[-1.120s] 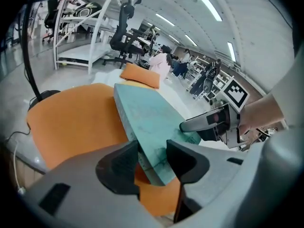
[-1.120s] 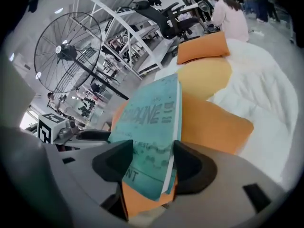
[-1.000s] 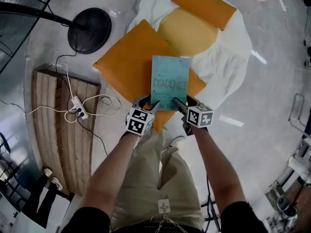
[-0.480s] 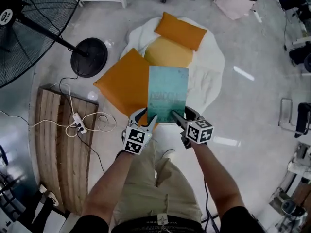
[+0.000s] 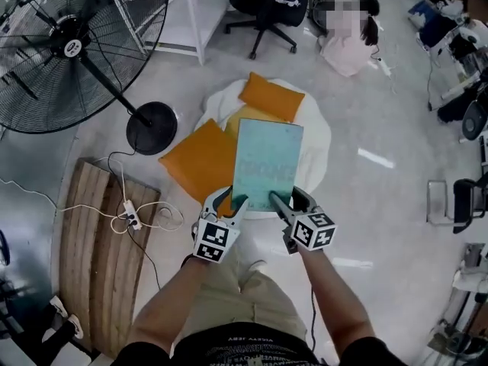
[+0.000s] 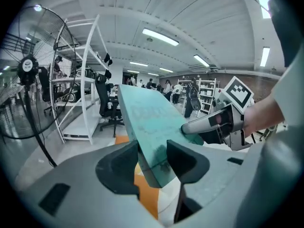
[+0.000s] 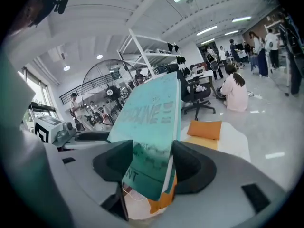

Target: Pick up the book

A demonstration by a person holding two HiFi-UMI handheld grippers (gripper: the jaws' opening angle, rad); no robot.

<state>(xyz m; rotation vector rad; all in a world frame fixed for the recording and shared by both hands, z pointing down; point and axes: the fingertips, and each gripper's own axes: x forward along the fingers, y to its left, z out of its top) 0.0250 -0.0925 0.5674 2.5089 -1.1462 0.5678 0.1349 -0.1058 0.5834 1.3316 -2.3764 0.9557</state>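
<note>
Your flat teal hardcover book is mid-frame in the head view, held up by its near edge. Your left gripper clamps the near-left corner and your right gripper the near-right, jaws pressed on the covers. Beneath it, orange square fabric cushions lie on a white round pad. Black standing fan upper left, wooden slatted pallet lower left.

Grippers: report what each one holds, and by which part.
Both hold the teal book by its near short edge: the left gripper clamps it near the left corner, the right gripper near the right corner.
</note>
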